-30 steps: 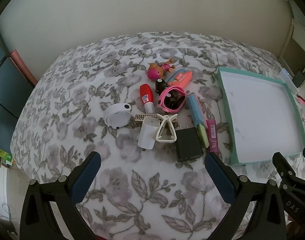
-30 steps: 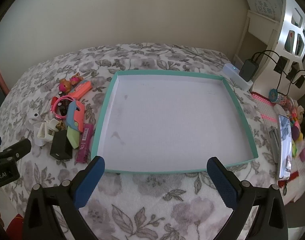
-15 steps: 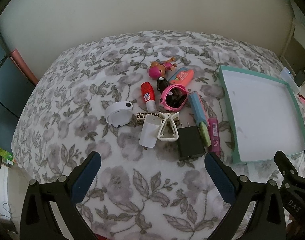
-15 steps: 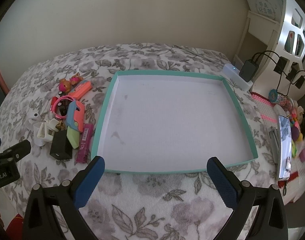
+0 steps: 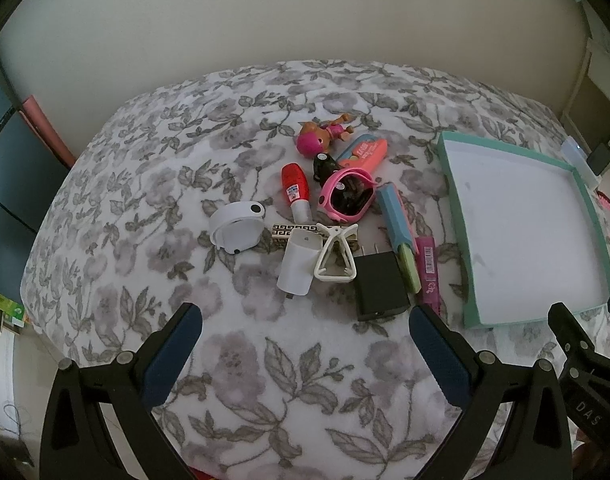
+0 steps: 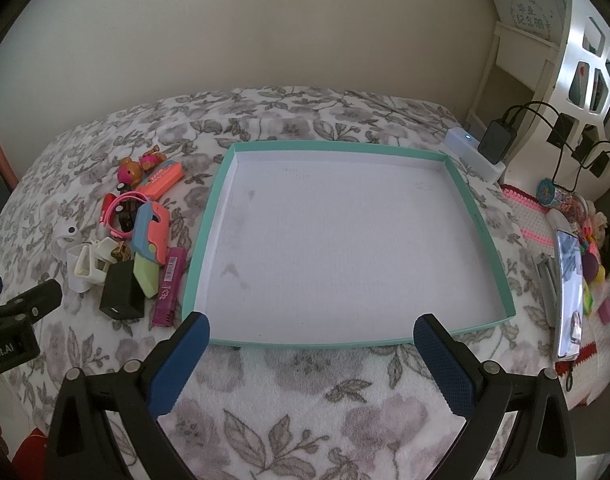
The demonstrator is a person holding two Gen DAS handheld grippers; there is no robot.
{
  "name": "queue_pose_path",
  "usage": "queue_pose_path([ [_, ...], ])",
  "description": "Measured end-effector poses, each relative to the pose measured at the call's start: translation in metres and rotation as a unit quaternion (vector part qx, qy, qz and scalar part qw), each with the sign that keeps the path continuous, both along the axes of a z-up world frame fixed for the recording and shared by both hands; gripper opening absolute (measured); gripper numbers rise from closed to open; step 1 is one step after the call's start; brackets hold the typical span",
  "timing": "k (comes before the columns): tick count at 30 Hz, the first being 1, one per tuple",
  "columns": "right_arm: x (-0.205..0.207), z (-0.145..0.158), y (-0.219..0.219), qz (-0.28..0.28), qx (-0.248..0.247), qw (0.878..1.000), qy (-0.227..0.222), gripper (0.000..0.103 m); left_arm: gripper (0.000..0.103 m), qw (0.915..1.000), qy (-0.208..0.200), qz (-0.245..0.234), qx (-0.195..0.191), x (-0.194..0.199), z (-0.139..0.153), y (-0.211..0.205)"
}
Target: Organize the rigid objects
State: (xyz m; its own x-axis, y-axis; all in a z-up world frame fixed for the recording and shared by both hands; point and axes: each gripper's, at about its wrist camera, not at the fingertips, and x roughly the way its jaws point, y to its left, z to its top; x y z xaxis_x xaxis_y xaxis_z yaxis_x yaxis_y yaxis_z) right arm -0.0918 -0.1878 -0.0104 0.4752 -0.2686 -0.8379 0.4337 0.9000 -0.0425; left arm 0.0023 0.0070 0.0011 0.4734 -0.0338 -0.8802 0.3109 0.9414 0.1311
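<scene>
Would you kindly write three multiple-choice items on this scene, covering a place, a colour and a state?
1. Where does the pile of small objects lie relative to the teal-rimmed shallow tray?
A. inside it
B. on the bedspread left of it
C. right of it

2. What colour is the boxy plug-in charger nearest the left gripper?
A. black
B. yellow
C. red

3. What state is the right gripper in?
A. shut on a toy
B. open, holding nothing
C. shut on the tray

Answers: 1 B, the tray's white floor is bare; 2 A, its body is black; 3 B, its blue pads stand wide apart.

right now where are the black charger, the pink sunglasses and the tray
black charger [image 5: 379,286]: left wrist view, top face.
pink sunglasses [image 5: 347,196]: left wrist view, dark lens.
tray [image 6: 203,232]: right wrist view, left teal wall.
</scene>
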Motion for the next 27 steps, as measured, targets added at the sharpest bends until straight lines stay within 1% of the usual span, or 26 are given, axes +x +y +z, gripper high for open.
queue_pose_path([
  [5, 0.0, -0.0001, 0.0013, 0.001, -0.001, 1.0, 0.002, 0.103, 0.103, 1.0, 0.0, 0.0, -0.008, 0.0003, 0.0009, -0.0007],
  [10, 0.0006, -0.0017, 0.0016, 0.001, -0.003, 1.0, 0.005, 0.103, 0.103, 0.9999, 0.009, 0.008, -0.011, 0.0032, -0.0019, 0.0023],
  [19, 0.0017, -0.0055, 0.0029, 0.002, -0.006, 1.0, 0.012, 0.103, 0.103, 0.9998, 0.01, -0.005, -0.015, 0.0026, -0.0036, -0.0007],
  [27, 0.003, -0.0069, 0.0053, 0.007, -0.011, 1.0, 0.016, 0.103, 0.103, 0.9988, 0.013, 0.003, -0.048, 0.0069, 0.0003, 0.0064],
])
